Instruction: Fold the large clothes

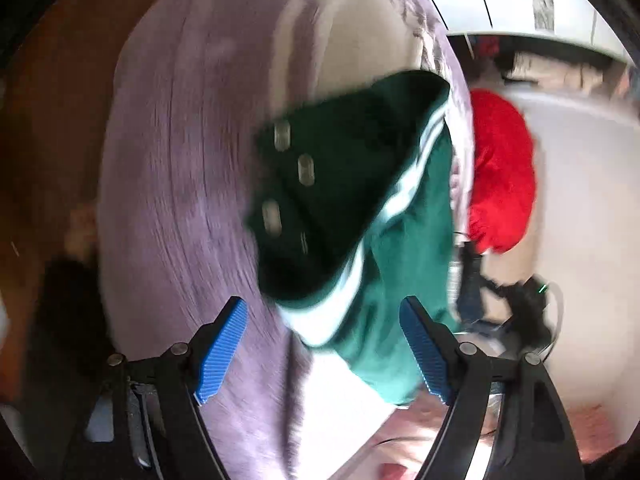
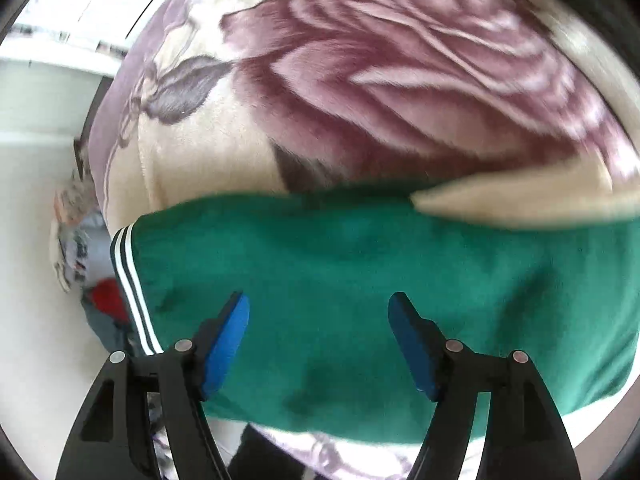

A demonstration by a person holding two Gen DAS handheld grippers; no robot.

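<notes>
A green garment with white stripes and several pale buttons (image 1: pixel 360 208) lies on a purple and cream floral blanket (image 1: pixel 180 160). My left gripper (image 1: pixel 322 320) is open and empty, with the garment's striped edge just ahead between its blue pads. In the right wrist view the same green garment (image 2: pixel 360 280) spreads flat across the blanket (image 2: pixel 380 80), its striped hem (image 2: pixel 132 288) at the left. My right gripper (image 2: pixel 318 316) is open and empty, hovering over the green cloth. Both views are motion-blurred.
A red cloth (image 1: pixel 500 172) lies off the blanket's right edge in the left wrist view, and shows small in the right wrist view (image 2: pixel 106 300) beside other clothes. Pale floor (image 1: pixel 580 200) runs beside the bed. A dark cabled object (image 1: pixel 520 304) sits on the floor.
</notes>
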